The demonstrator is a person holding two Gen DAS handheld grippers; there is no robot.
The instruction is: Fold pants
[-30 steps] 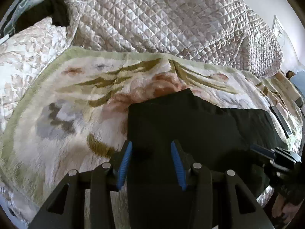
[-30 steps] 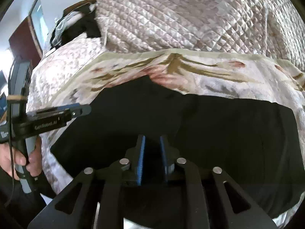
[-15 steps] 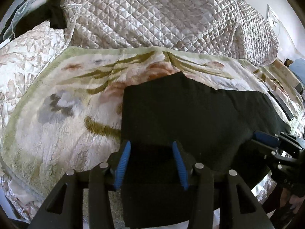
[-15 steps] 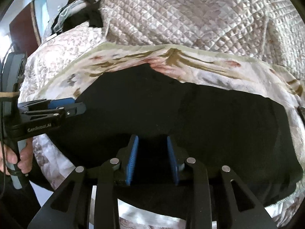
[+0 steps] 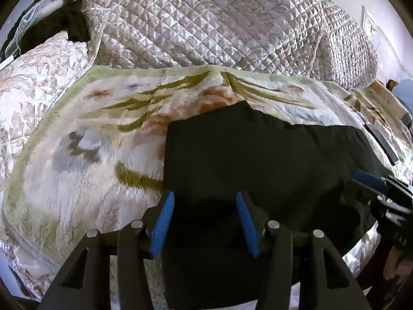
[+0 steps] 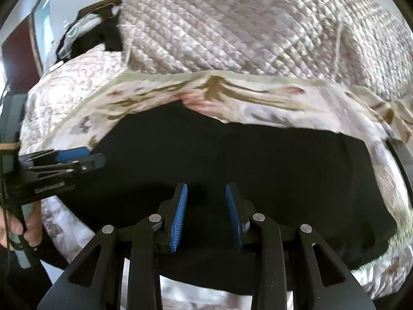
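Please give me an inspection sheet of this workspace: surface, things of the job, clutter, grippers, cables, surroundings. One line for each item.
Surface: a bed covered by a floral blanket, with a quilted cover bunched up behind it.
Job's things: black pants lie flat on the blanket, their near edge hanging over the bed's side.
Clutter: a flat dark object on the blanket at far right; dark clothes heaped at the back left.
Grippers: left gripper open, over the pants' left end; right gripper open, over their near edge. Neither grips cloth.
Cables: a thin dark cord runs along the left gripper's handle.
Surroundings: a pale wall; a dark door in the right wrist view.
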